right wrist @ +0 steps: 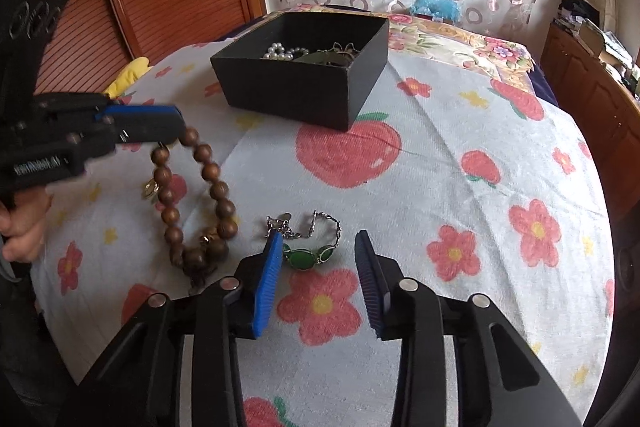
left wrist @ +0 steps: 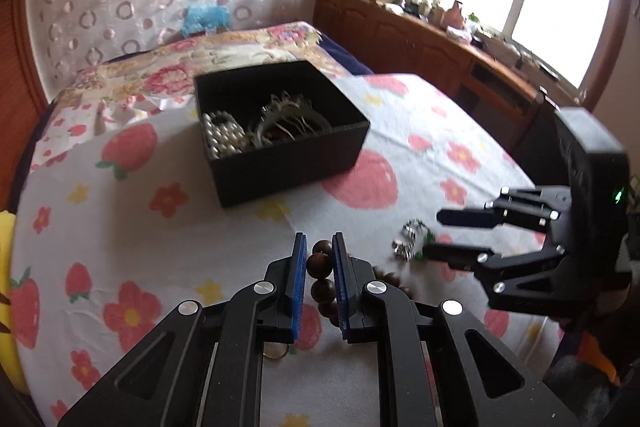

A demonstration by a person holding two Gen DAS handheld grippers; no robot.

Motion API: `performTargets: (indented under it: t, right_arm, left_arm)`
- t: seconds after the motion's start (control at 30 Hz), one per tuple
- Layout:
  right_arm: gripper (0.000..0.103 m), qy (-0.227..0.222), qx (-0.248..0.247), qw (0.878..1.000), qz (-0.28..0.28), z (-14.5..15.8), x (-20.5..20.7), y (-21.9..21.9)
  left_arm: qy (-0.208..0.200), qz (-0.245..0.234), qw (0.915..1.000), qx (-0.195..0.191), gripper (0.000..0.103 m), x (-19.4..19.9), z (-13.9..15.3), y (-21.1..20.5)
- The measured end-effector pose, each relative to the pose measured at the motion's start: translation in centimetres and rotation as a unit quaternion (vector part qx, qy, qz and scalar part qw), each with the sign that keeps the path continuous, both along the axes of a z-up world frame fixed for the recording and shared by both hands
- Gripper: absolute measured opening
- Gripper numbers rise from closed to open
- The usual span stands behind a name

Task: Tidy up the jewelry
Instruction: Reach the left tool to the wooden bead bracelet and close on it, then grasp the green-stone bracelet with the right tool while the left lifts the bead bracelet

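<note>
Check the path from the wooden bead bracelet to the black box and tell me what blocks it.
Nothing visible blocks it. The left gripper is shut on the wooden bead bracelet, and only bare fruit-print cloth lies between it and the open-topped black box. The green stone bracelet sits off to the side.

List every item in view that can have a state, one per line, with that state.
left claw: shut on the wooden bead bracelet.
wooden bead bracelet: gripped at its top, partly lifted, lower beads on the cloth.
right claw: open, around the green stone bracelet, pads not pressing.
green stone bracelet: lying flat on the cloth, chain spread.
black box: lidless, holding pearls and other pieces.
</note>
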State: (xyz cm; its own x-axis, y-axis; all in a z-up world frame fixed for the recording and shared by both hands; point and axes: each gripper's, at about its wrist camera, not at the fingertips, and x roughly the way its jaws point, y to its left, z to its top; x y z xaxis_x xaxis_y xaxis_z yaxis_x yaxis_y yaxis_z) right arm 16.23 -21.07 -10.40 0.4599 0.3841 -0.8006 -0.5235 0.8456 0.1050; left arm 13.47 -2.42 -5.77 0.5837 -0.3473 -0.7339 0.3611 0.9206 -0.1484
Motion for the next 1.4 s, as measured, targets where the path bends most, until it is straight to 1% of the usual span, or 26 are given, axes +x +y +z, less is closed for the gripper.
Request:
performTargets:
  t: [0.03,0.13,0.23,0.3,0.53,0.77,0.87,1.07,1.13,1.2,1.4]
  right_arm:
    - [0.039,0.002,0.000,1.000,-0.003,-0.1,0.1,0.0]
    - [0.032,0.004,0.000,1.000,-0.017,-0.2,0.4,-0.1]
    - [0.032,0.004,0.000,1.000,-0.024,-0.1,0.8,0.0]
    - [0.032,0.008,-0.010,1.000,-0.020,-0.2,0.7,0.3]
    - [0.032,0.020,-0.022,0.999,-0.016,-0.2,0.4,-0.1]
    - [0.032,0.028,-0.039,0.998,-0.046,-0.3,1.0,-1.6]
    - [0.032,0.036,-0.029,0.997,-0.060,-0.4,1.2,-2.1]
    - [0.032,0.039,-0.010,0.996,-0.073,-0.3,1.4,-2.1]
    - [0.029,0.036,-0.016,0.997,-0.073,-0.3,1.3,-1.8]
    - [0.022,0.031,-0.025,0.997,-0.071,-0.3,1.2,-1.6]
    - [0.022,0.022,-0.055,0.996,-0.066,-0.4,0.6,-1.5]
  left_arm:
    - [-0.002,0.001,1.0000,-0.002,0.012,-0.1,0.1,0.1]
    - [-0.006,0.003,0.9999,-0.009,0.012,0.1,0.3,0.2]
    - [0.002,0.003,0.9999,-0.010,0.012,0.3,-0.4,0.1]
    - [0.005,0.003,0.9999,-0.011,0.012,0.3,-0.6,0.1]
    - [0.006,0.000,0.9999,-0.015,0.012,0.3,-1.0,0.3]
    - [0.010,-0.006,0.9998,-0.018,0.012,0.2,-1.4,0.1]
    - [0.009,-0.005,0.9998,-0.019,0.012,0.2,-1.4,0.1]
    - [0.010,-0.005,0.9998,-0.019,0.012,0.2,-1.3,0.2]
    - [0.010,-0.005,0.9998,-0.019,0.012,0.2,-1.3,0.3]
    - [0.010,-0.004,0.9998,-0.019,0.012,0.2,-1.3,0.3]
    - [0.008,-0.004,0.9998,-0.018,0.012,0.1,-1.2,0.3]
